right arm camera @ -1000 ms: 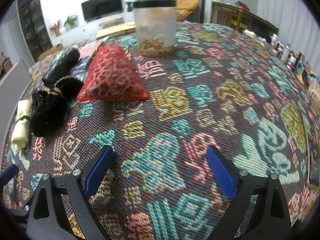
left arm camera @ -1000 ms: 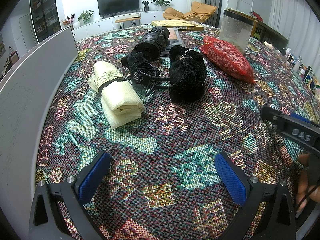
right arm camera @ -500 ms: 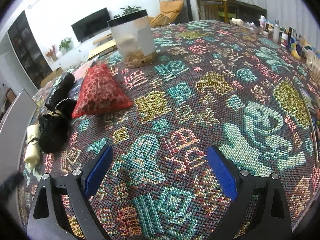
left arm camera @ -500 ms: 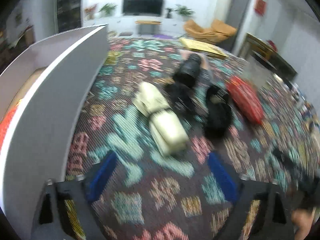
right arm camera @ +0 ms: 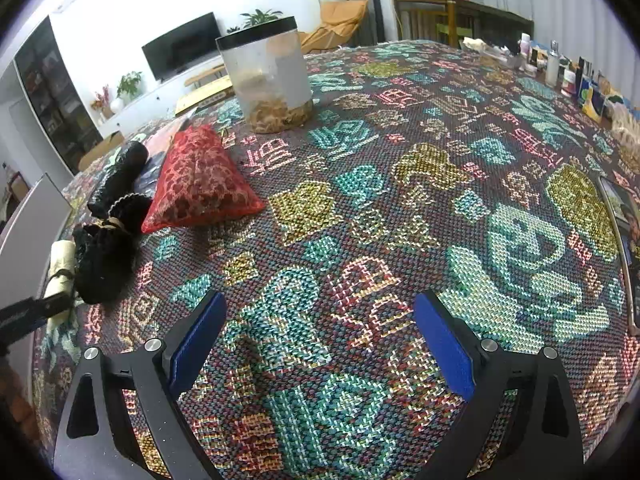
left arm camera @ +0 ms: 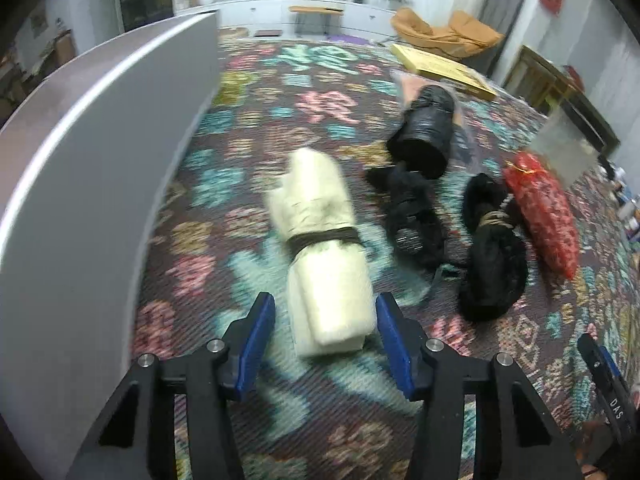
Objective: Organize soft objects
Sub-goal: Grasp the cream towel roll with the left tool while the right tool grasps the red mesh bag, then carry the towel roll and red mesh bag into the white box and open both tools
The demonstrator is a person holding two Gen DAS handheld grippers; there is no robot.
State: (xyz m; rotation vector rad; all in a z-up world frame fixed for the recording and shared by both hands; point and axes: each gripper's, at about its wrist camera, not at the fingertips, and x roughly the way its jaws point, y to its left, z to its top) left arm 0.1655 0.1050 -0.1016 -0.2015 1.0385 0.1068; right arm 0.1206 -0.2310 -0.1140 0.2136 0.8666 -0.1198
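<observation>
Closing around the near end of the cream rolled cloth (left arm camera: 326, 248), the left tool (left arm camera: 325, 340) has its blue pads on either side of the bundle, with a slim gap visible at each side, so the pads do not yet press on it. The roll lies lengthwise on the patterned table (left arm camera: 248, 128), bound near its middle by a dark band, and a grey-white wall of a box (left arm camera: 100, 168) stands close on its left.

To the right of the roll sit the other soft things: a small black tangled pouch (left arm camera: 416, 220), a black drawstring bag (left arm camera: 494, 248) tied with a tan cord, and a red mesh bag (left arm camera: 544, 216) just beside it. A black wrapped cylinder (left arm camera: 426, 136) lies farther back. The left view is blurred, so finer detail cannot be made out.

The right tool (right arm camera: 320, 340) hangs over bare patterned cloth well apart from the pile, its jaws spread wide with nothing between them. From its view the red mesh bag leans against the black drawstring bag, and a clear jar with a black lid (right arm camera: 266, 76) stands upright behind them.
</observation>
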